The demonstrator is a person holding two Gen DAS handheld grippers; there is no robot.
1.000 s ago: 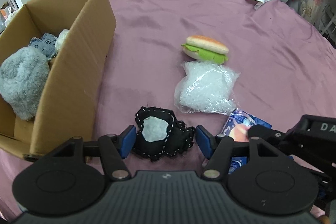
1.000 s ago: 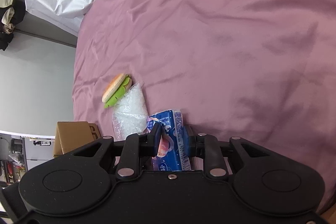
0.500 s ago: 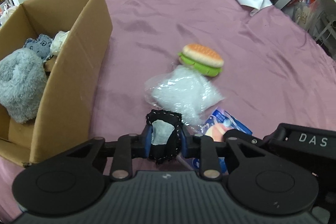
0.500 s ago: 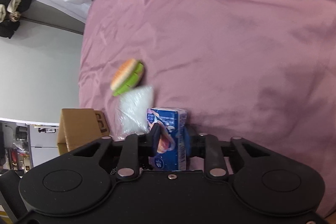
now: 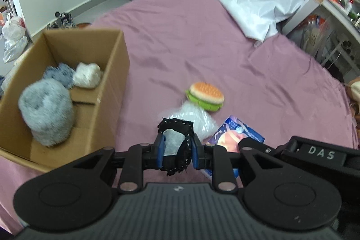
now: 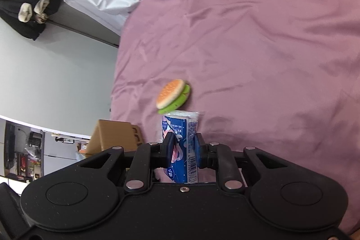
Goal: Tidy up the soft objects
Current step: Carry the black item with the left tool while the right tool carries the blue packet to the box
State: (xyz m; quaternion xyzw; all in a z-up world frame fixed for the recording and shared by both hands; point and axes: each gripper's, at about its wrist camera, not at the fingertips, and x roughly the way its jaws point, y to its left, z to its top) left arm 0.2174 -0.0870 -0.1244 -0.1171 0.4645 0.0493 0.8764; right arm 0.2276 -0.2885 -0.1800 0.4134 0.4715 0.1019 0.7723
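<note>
Above the mauve-clothed desk (image 5: 202, 42), left gripper (image 5: 176, 151) fingers clamp a black stitched fabric pouch (image 5: 176, 138) beside the open cardboard box (image 5: 112, 73), while right gripper (image 6: 184, 151) fingers clamp a blue printed soft packet (image 6: 182, 141).

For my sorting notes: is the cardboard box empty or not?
Not empty. The cardboard box holds a grey fluffy toy, a blue-grey item and a white item.

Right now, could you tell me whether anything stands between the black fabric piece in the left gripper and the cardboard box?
Nothing visible does: only bare purple cloth separates the black fabric piece from the cardboard box, whose top is open.
</note>
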